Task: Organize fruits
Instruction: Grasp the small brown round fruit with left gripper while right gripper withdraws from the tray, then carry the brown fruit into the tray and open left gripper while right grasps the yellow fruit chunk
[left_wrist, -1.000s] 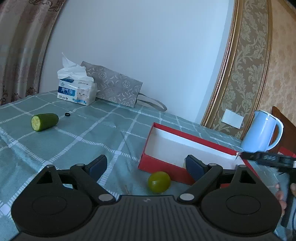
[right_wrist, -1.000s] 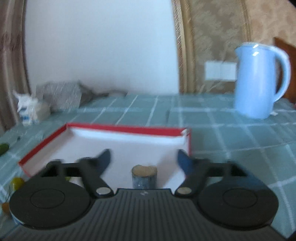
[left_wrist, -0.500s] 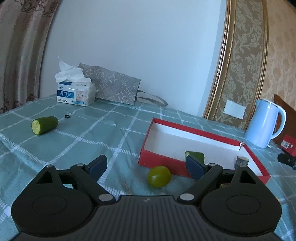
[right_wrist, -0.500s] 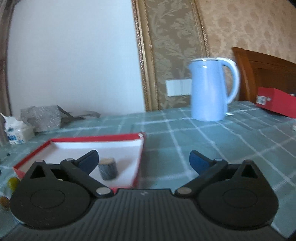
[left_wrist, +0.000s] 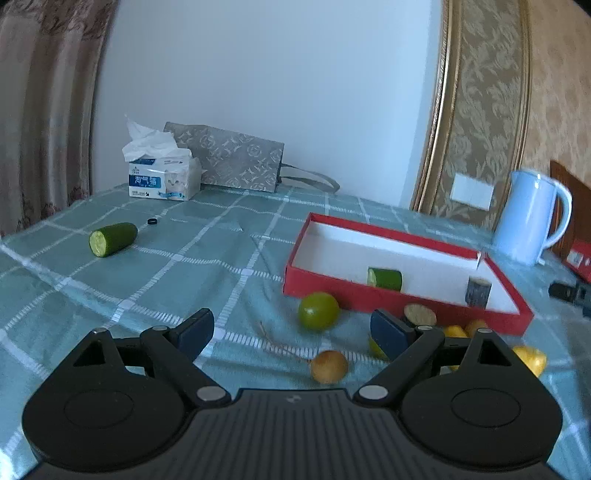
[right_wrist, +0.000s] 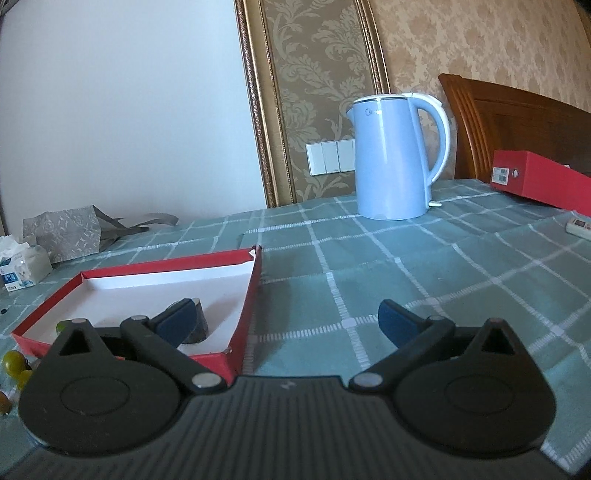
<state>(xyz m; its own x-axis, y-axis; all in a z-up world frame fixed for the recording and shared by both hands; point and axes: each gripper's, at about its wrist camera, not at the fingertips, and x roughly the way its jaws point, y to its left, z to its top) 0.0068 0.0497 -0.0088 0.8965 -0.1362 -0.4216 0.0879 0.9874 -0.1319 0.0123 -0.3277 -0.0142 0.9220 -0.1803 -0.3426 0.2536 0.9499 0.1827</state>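
Since the earlier frames the right gripper (right_wrist: 286, 319) has let go of the small dark stub (left_wrist: 477, 292), spread its jaws wide and swung off toward the kettle side, so that only checked cloth lies between its pads, while the left gripper (left_wrist: 291, 328) has shifted enough to bring more loose fruit into view. That stub now stands upright in the near right corner of the red box (left_wrist: 406, 236), well apart from the cut green piece (left_wrist: 385, 278) lying on its side against the front wall. Outside the box, just beside that wall, the round green fruit (left_wrist: 318, 311) rests on the surface (left_wrist: 177, 273), with a brownish round fruit (left_wrist: 328, 366) nearer the left gripper and several yellow pieces (left_wrist: 532, 360) to the right, partly hidden by the gripper's body. The left jaws stand released and empty, the green fruit ahead between their lines. It looks light, smooth and firm, likely to roll or squirt out of a hard pinch, so a grip across its widest middle seems best, closed gently. The half cucumber (left_wrist: 112, 239) lies well apart at far left, and its long, stiffer body should be easier to take across the middle. A tissue pack (left_wrist: 162, 181), a grey bag (left_wrist: 236, 162) and a blue kettle (right_wrist: 391, 158) stand further back.
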